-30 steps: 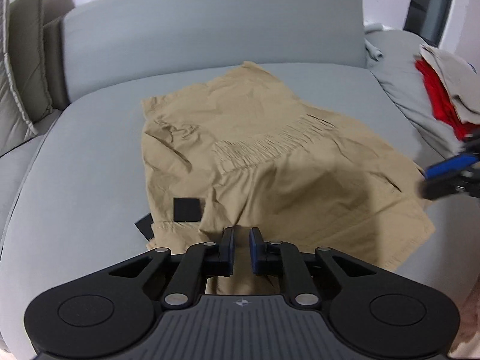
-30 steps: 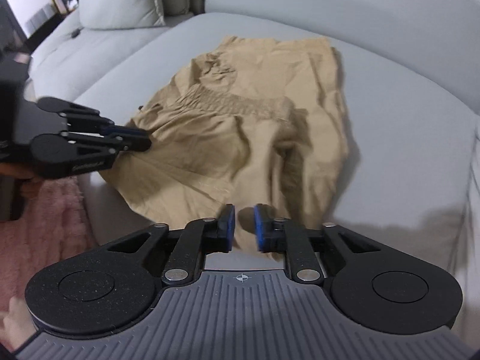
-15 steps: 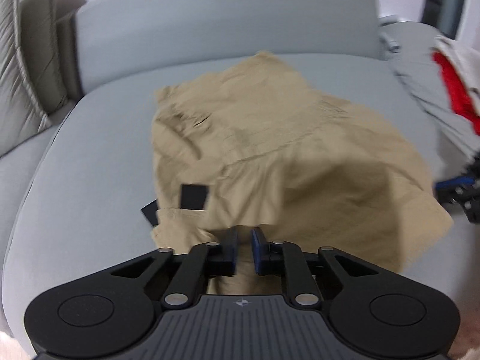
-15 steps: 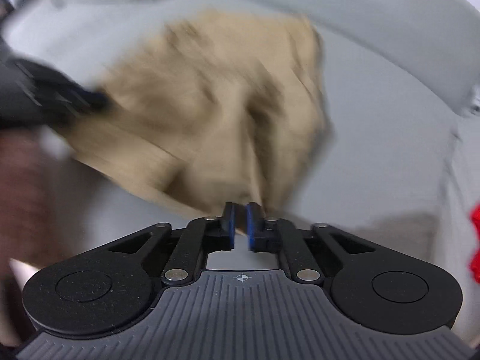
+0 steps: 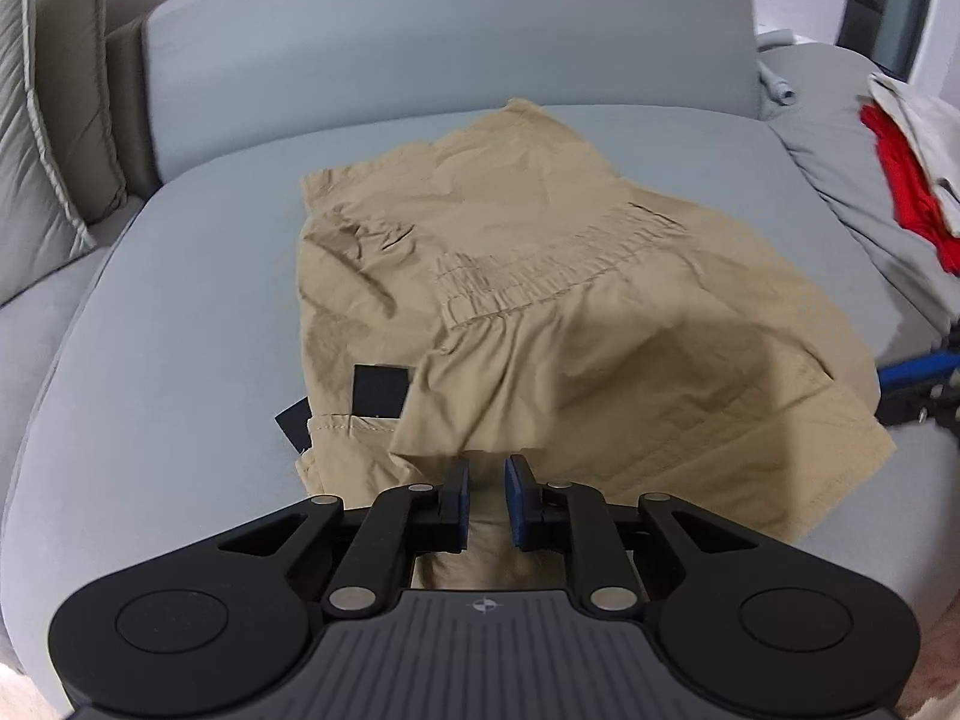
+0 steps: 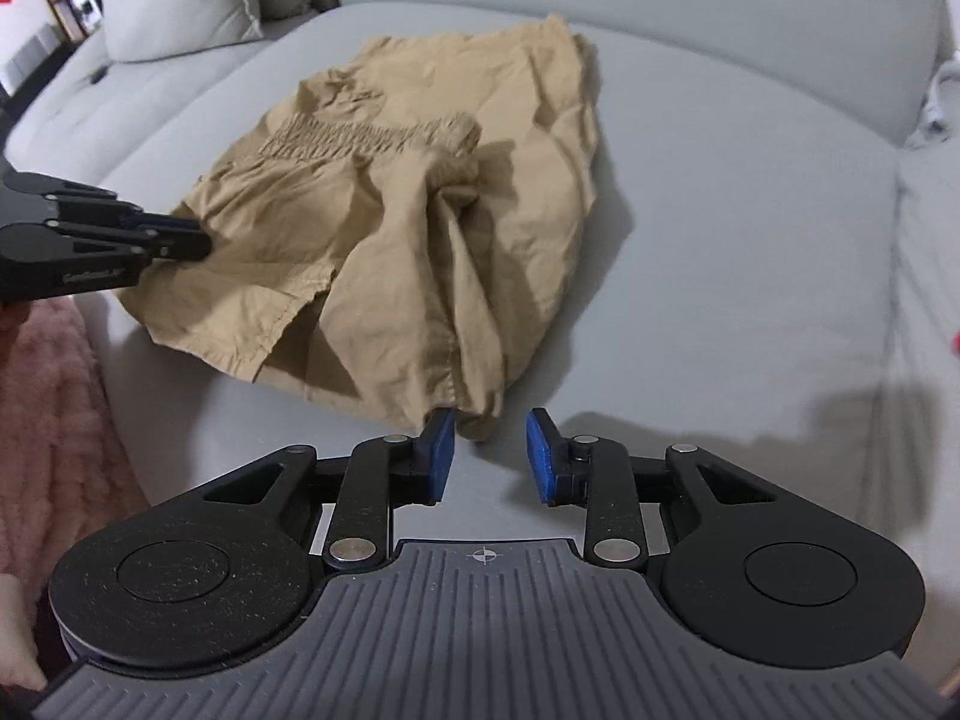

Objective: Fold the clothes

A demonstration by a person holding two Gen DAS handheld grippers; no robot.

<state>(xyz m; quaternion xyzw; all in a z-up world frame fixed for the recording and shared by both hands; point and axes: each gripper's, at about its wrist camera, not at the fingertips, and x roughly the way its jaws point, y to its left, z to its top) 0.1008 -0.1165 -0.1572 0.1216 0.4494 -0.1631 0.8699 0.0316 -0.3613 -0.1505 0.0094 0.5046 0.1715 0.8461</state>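
Observation:
A pair of tan shorts (image 5: 540, 300) with an elastic waistband lies crumpled on the grey sofa seat (image 5: 180, 360), with a black label (image 5: 379, 390) at its left side. It also shows in the right wrist view (image 6: 420, 210). My left gripper (image 5: 485, 489) has its jaws a little apart over the near hem, with cloth between them. In the right wrist view the left gripper (image 6: 180, 237) touches the shorts' left edge. My right gripper (image 6: 489, 450) is open, its left pad touching the shorts' near corner. The right gripper shows at the far right of the left wrist view (image 5: 912, 384).
A grey sofa backrest (image 5: 450, 48) rises behind the seat, with cushions (image 5: 48, 138) at the left. A stack of red and beige clothes (image 5: 906, 168) lies on the seat to the right. A pink rug (image 6: 54, 420) lies on the floor in front.
My right gripper closed on the shorts' corner, moved quickly, then opened and let the cloth go. My left gripper's jaws have opened slightly. The shorts shifted a little on the seat.

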